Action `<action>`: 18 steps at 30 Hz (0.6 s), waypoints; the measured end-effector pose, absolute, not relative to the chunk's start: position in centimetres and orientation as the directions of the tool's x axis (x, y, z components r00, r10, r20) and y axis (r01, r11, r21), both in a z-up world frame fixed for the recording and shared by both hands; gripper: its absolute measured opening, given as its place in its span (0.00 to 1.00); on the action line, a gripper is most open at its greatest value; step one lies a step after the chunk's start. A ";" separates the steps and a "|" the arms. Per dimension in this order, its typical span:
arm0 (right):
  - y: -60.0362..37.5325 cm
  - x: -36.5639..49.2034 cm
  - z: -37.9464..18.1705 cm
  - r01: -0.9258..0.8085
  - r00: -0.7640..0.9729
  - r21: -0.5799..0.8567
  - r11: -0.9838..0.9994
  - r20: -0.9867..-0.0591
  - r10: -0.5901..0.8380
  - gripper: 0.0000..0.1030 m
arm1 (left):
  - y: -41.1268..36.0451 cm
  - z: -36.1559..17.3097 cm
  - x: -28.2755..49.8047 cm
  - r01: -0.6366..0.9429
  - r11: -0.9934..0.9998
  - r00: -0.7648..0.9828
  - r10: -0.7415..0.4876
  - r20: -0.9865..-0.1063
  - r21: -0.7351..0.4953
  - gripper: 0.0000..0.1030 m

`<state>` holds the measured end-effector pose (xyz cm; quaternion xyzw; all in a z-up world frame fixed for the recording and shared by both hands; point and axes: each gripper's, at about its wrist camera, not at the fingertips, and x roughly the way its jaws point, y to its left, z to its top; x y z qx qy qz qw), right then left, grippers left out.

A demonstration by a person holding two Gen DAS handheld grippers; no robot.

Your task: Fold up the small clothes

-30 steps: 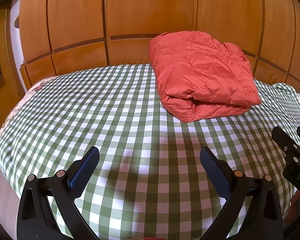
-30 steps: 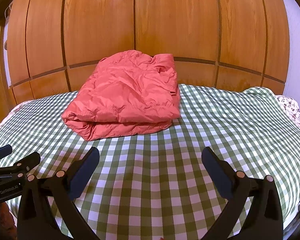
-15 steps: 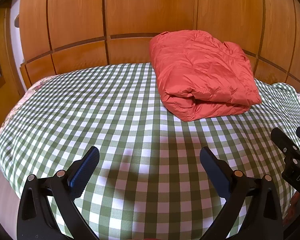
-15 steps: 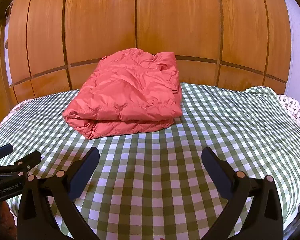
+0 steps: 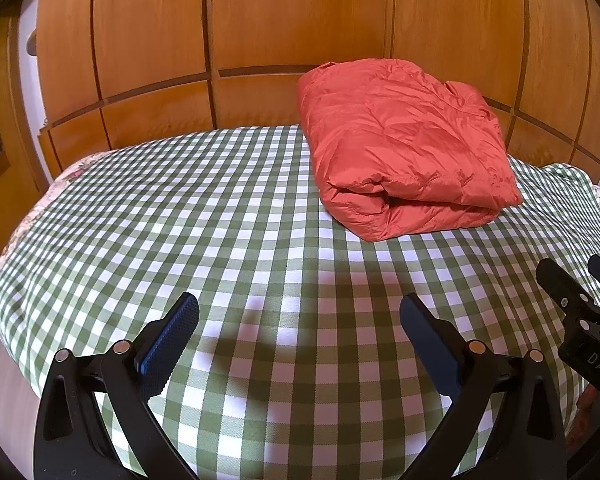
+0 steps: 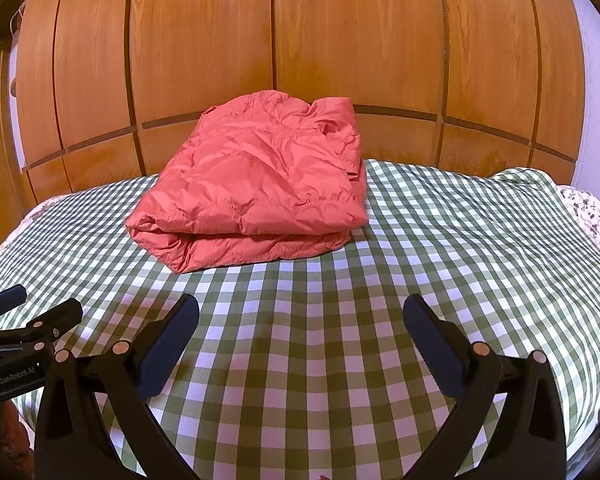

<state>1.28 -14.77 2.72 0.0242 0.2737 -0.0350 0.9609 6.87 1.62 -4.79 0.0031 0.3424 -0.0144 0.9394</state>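
A puffy orange-red quilted jacket point(image 6: 256, 188), already folded into a thick bundle, lies at the far side of a bed covered in green-and-white checked cloth point(image 6: 440, 248), near the wooden panelled wall point(image 6: 340, 40). The left claw point(image 5: 300, 328) and right claw point(image 6: 300, 328) hover low over the near cloth, spread wide, empty, well apart from the jacket. Any tidying should press the bundle's loose front edge flat.

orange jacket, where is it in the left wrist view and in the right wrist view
Left wrist view: the folded orange jacket lies upper right of centre, at the far edge of the checked cloth.
Right wrist view: the orange jacket lies just left of centre, its folded edge facing the camera.
Shared landmark: the wooden panel wall right behind it in both.
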 end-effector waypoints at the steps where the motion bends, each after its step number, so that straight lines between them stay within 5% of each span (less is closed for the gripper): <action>1: -14.8 1.3 2.7 0.080 0.847 0.028 0.996 -0.528 -0.053 0.98 | 1.6 -4.8 6.9 0.028 1.000 0.765 -0.024 -0.644 -0.004 0.97; 18: -14.8 1.5 2.5 0.071 0.839 0.028 0.997 -0.542 -0.045 0.98 | 1.5 -5.1 6.9 0.037 0.999 0.755 -0.031 -0.655 -0.004 0.97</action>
